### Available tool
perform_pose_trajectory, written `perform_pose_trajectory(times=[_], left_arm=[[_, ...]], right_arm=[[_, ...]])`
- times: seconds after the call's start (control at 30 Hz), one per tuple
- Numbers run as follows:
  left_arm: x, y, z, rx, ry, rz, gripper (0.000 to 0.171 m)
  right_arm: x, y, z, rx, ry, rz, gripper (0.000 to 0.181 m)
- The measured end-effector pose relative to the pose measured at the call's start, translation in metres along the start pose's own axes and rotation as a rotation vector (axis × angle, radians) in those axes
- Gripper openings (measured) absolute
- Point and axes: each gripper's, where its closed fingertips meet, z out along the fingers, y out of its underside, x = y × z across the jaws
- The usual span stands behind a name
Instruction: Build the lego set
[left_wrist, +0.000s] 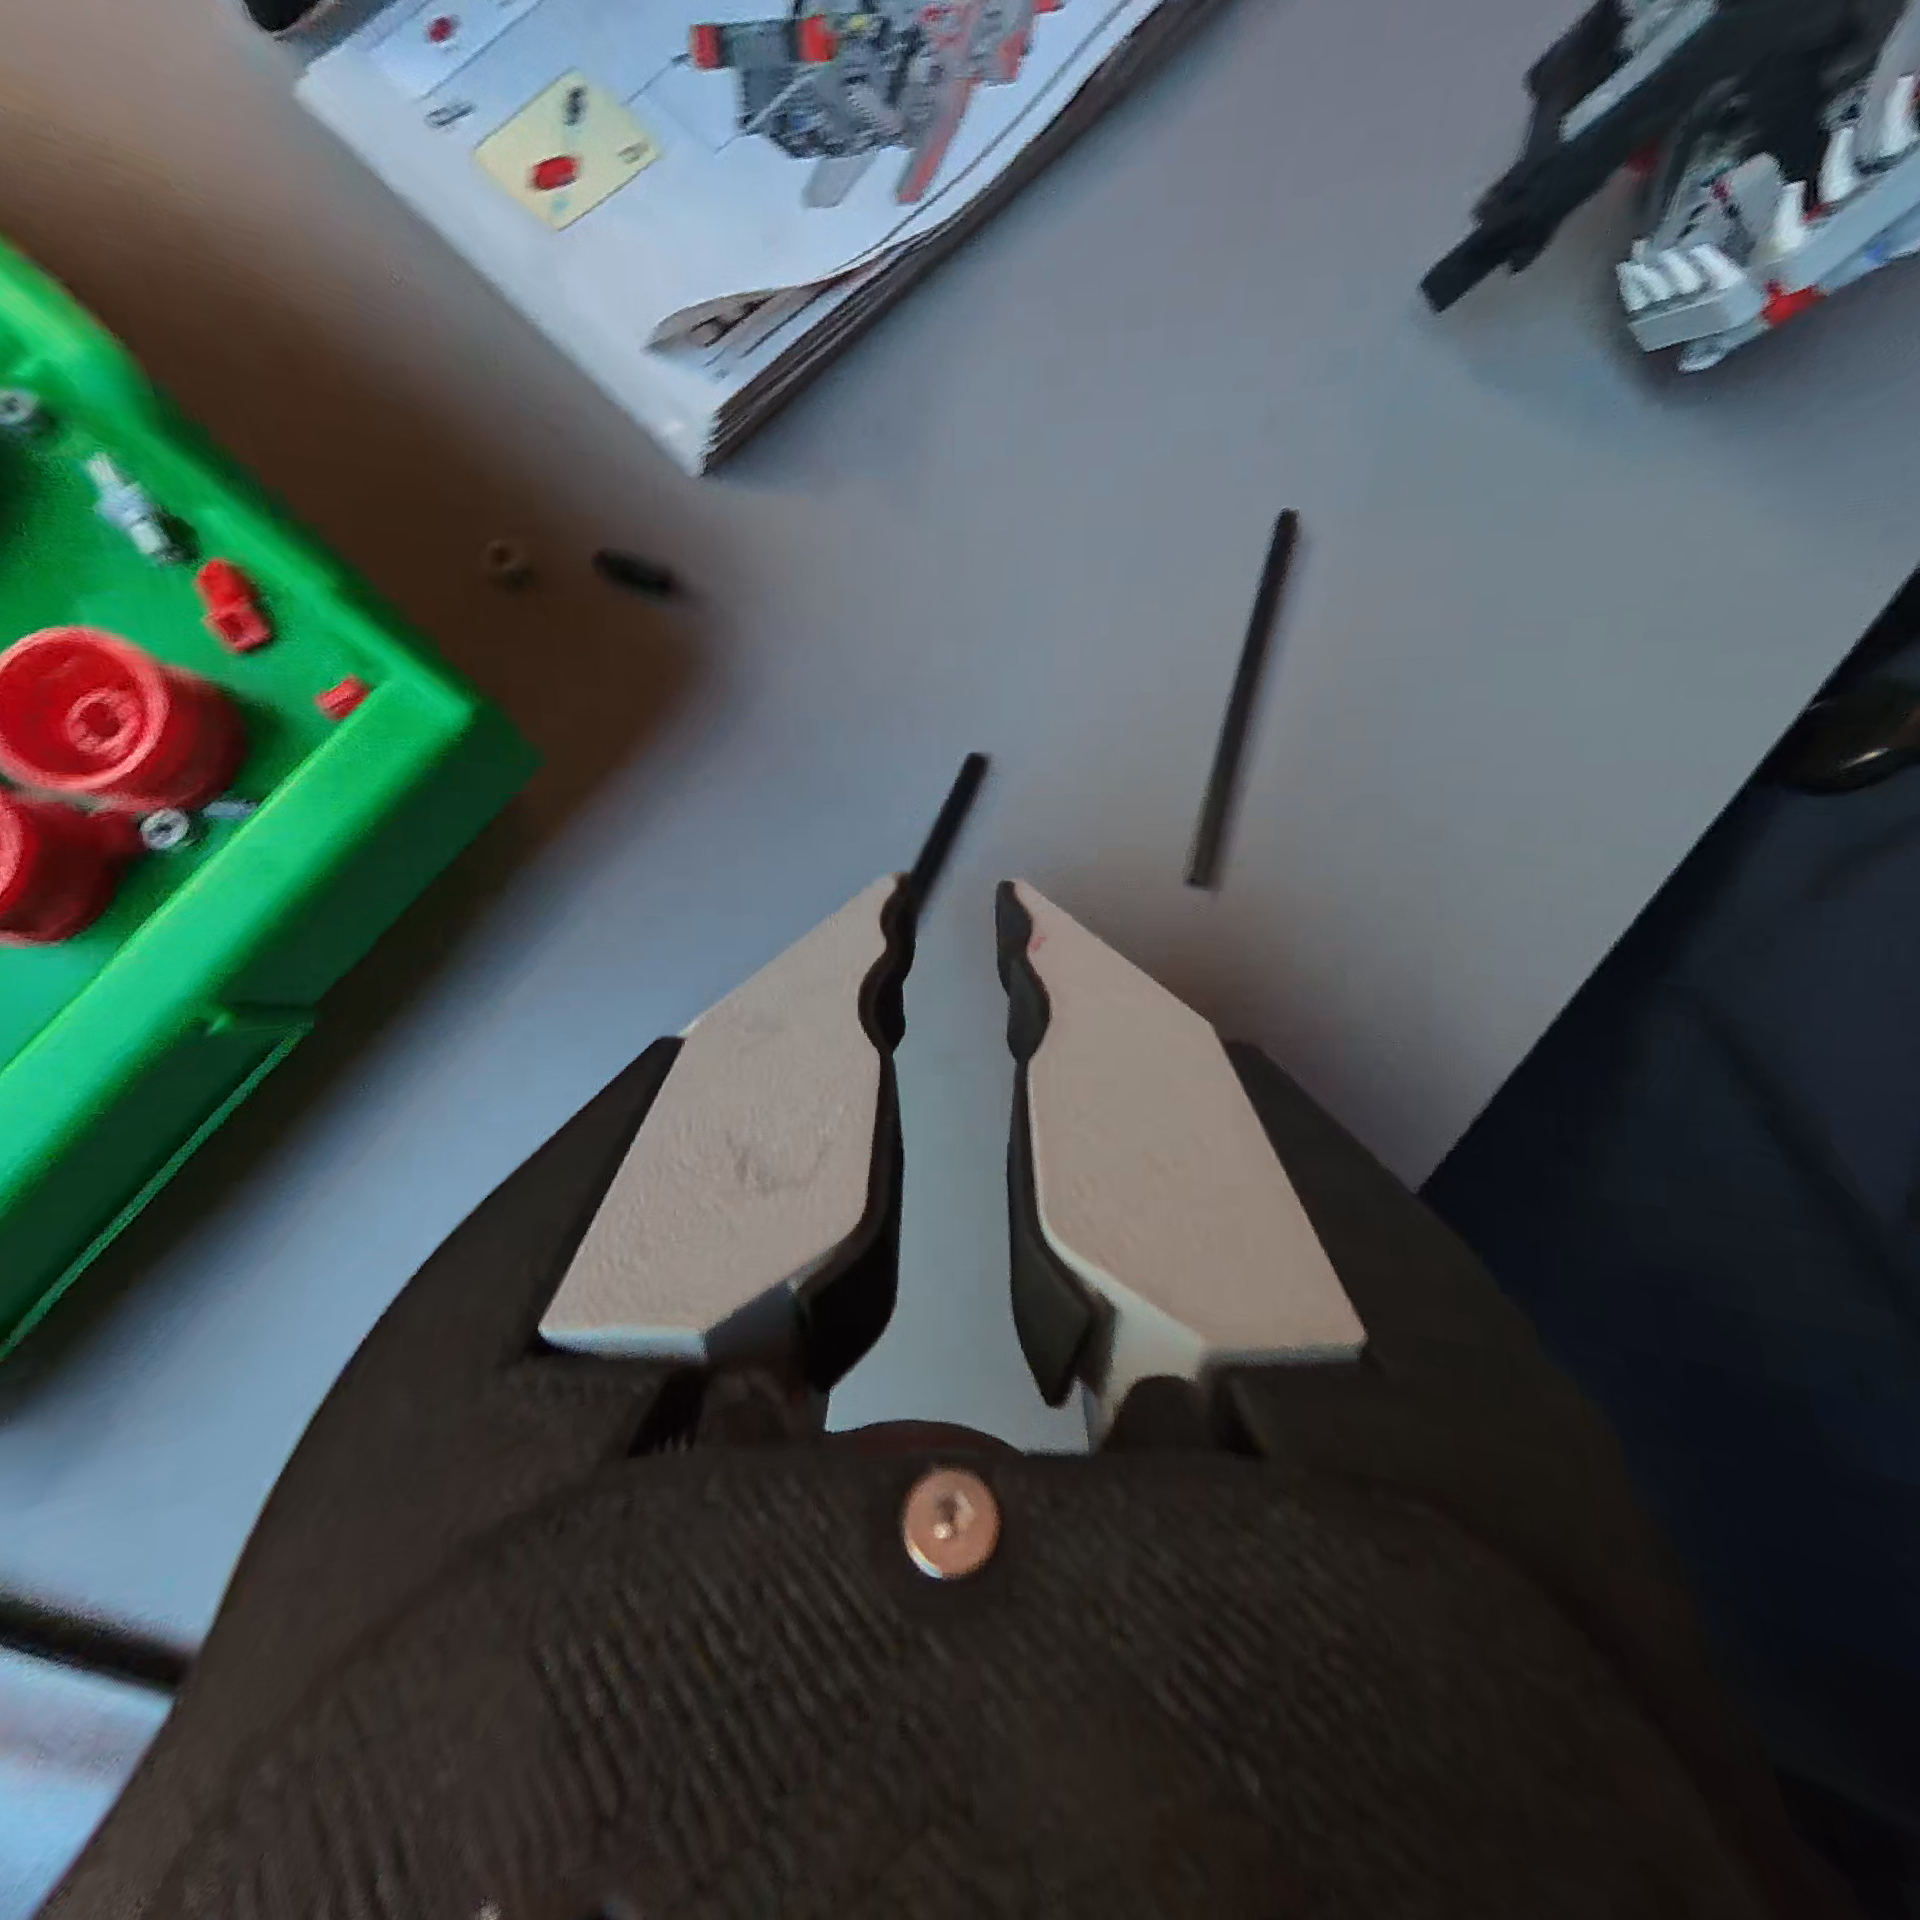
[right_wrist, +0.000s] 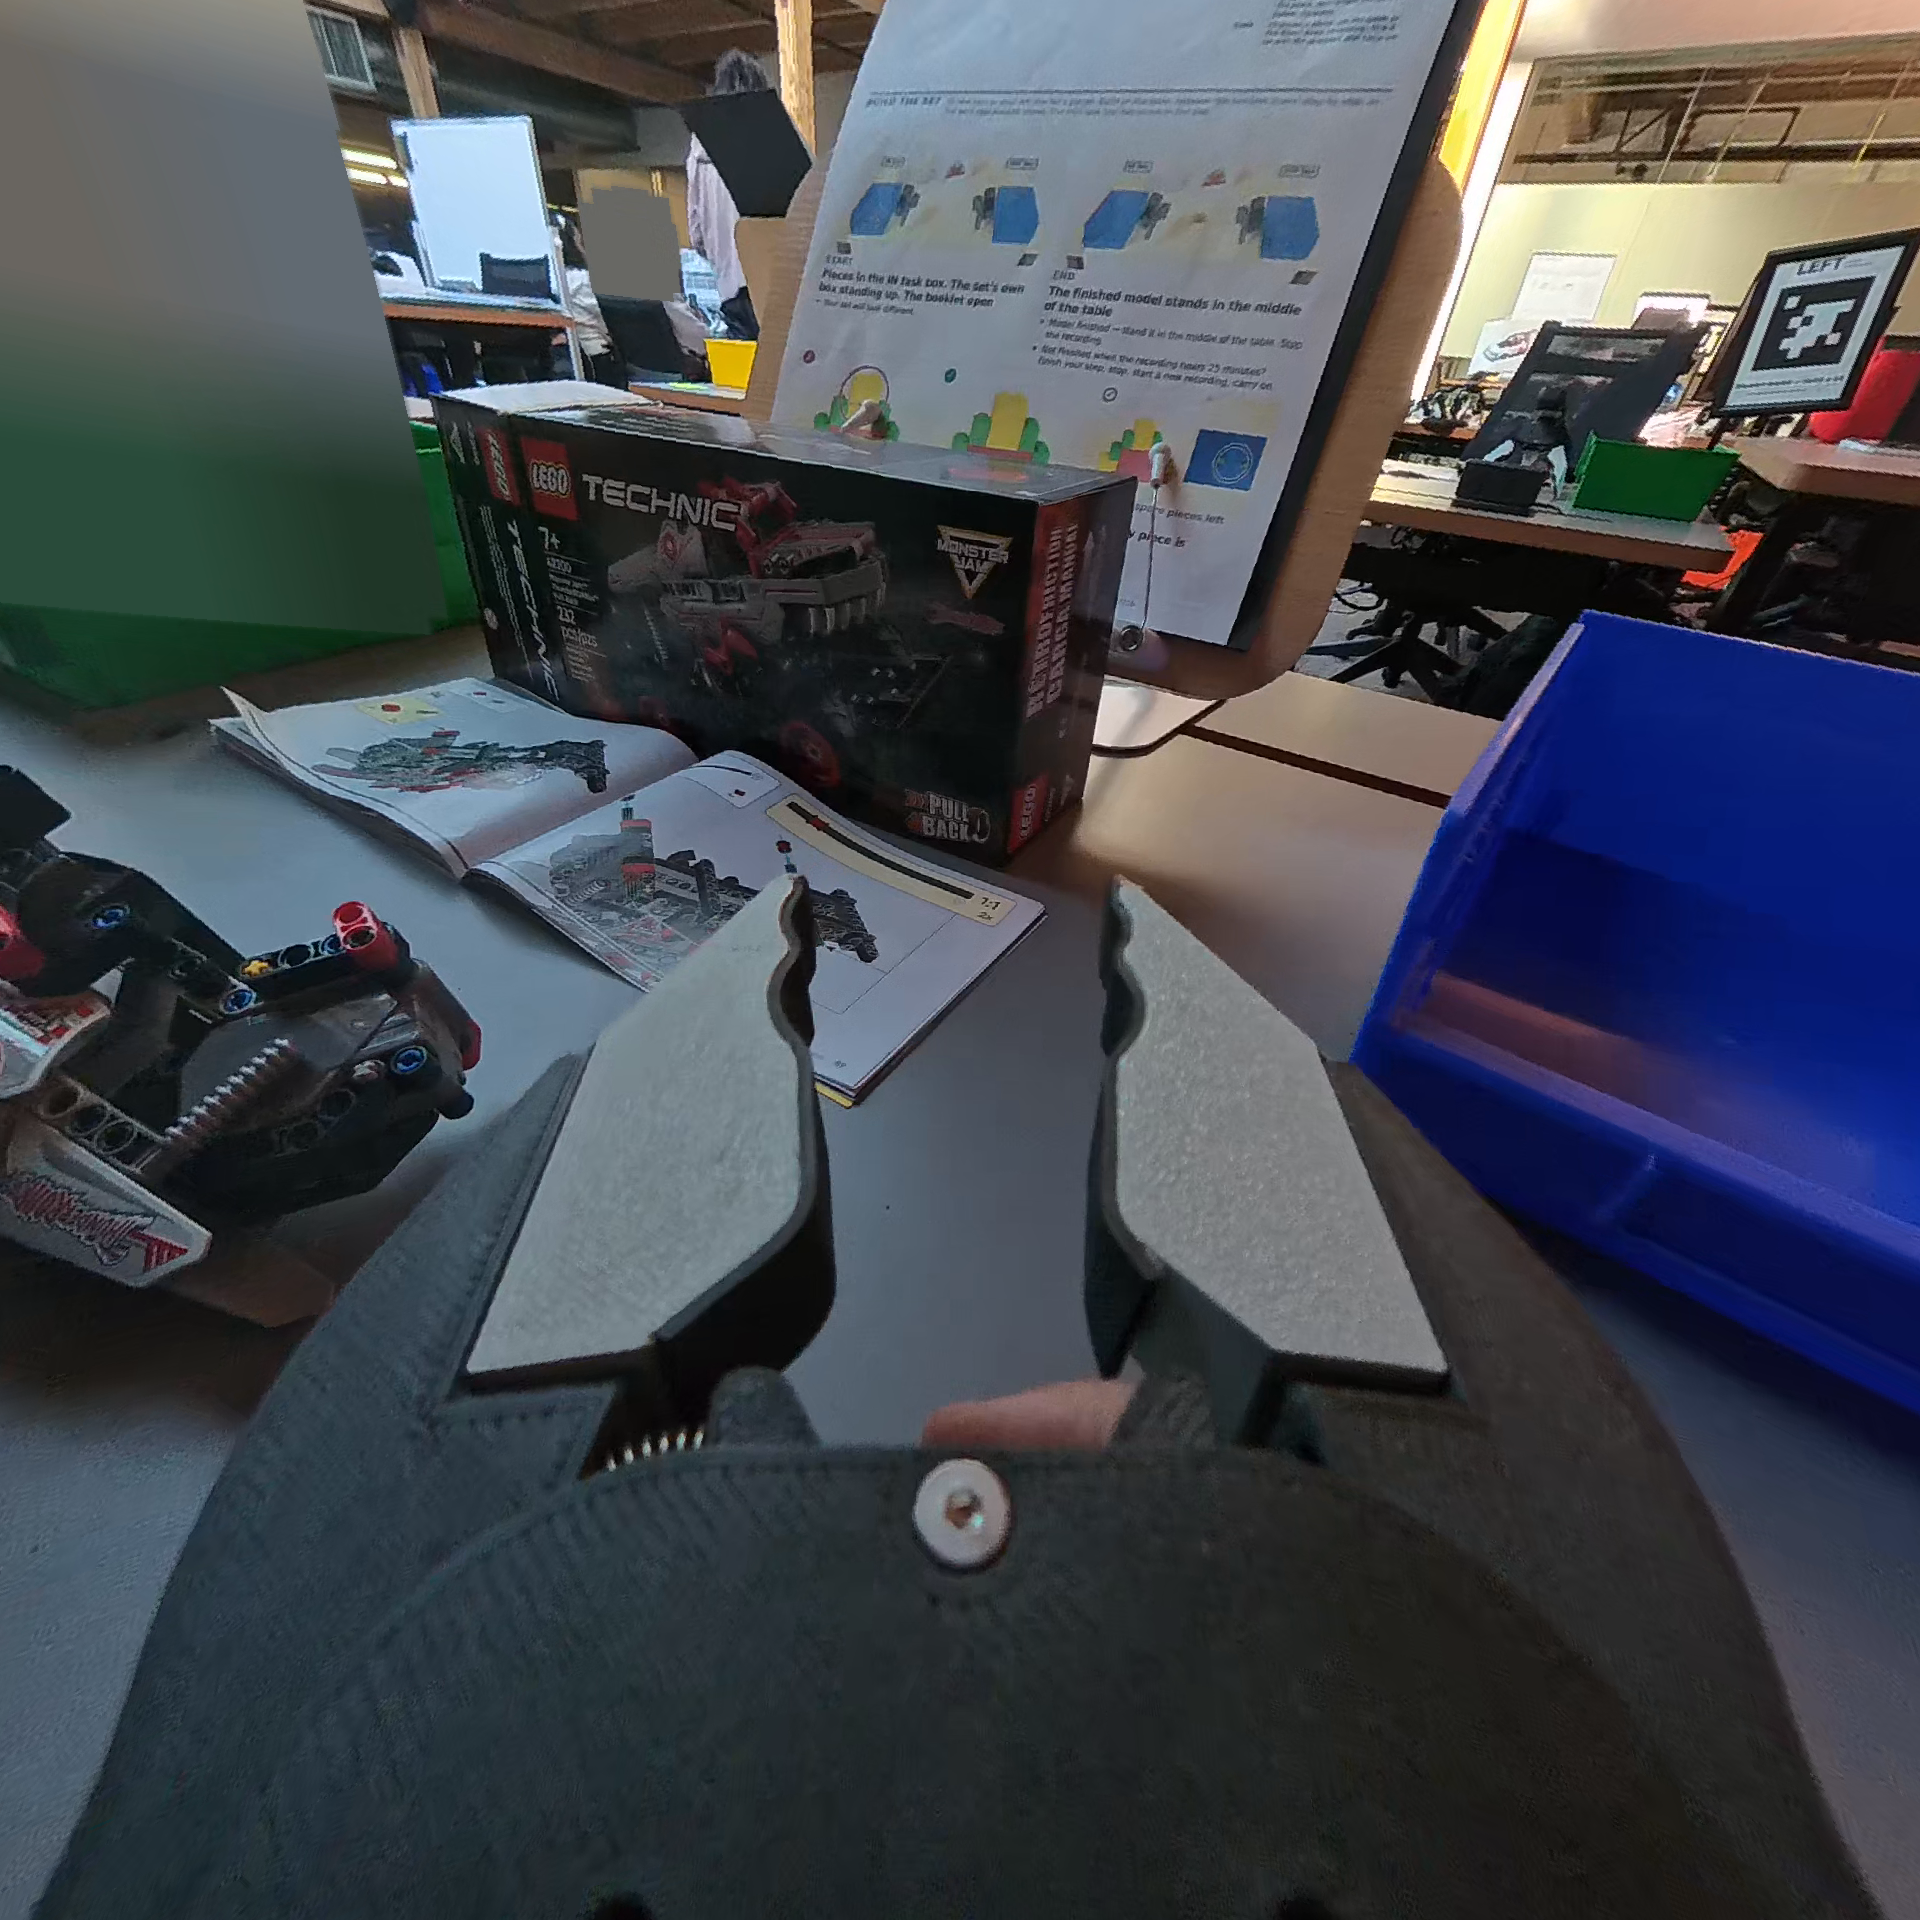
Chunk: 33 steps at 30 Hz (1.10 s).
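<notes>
left gripper: mine, low over the grey table. the fingers stand a little apart with nothing between them, so it is let go.
short black rod: it lies on the table and pokes out from right by my left fingertip. i cannot tell if they touch.
long black rod: it lies flat on the table, a bit farther out and to the right.
green tray: on the left, with red wheels and small red bits inside.
booklet: open on the table, past the rods.
right gripper: mine too. the fingers are wide apart and hold nothing.
lego model: half built, black, grey and red, on the table to the left of my right gripper.
blue bin: just to the right of it.
lego box: dark, standing behind the open booklet.
paper sheet: on a board behind the box.
</notes>
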Motion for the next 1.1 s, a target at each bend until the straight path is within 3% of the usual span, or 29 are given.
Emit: perform_pose_trajectory(times=[0.27, 0.57, 0.77, 0.93, 1.0, 1.1], left_arm=[[-0.030, 0.000, -0.017, 0.131, -0.090, -0.061, 0.022], [-0.075, -0.017, -0.056, 0.241, -0.223, -0.031, 0.030], [-0.147, -0.052, -0.105, 0.247, -0.389, 0.051, 0.031], [-0.218, -0.083, -0.111, 0.148, -0.436, 0.120, 0.031], [-0.237, -0.092, -0.106, 0.122, -0.391, 0.106, 0.032], [-0.223, -0.099, -0.083, 0.092, -0.171, 0.157, 0.033]], right_arm=[[-0.001, 0.005, 0.004, -0.030, -0.003, -0.006, 0.053], [0.003, 0.008, 0.006, -0.049, 0.037, -0.011, 0.057], [0.009, 0.013, 0.010, -0.086, 0.084, -0.024, 0.061], [0.014, 0.018, 0.013, -0.126, 0.132, -0.043, 0.068], [0.019, 0.020, 0.012, -0.138, 0.169, -0.055, 0.070], [0.025, 0.023, 0.013, -0.163, 0.206, -0.050, 0.073]])
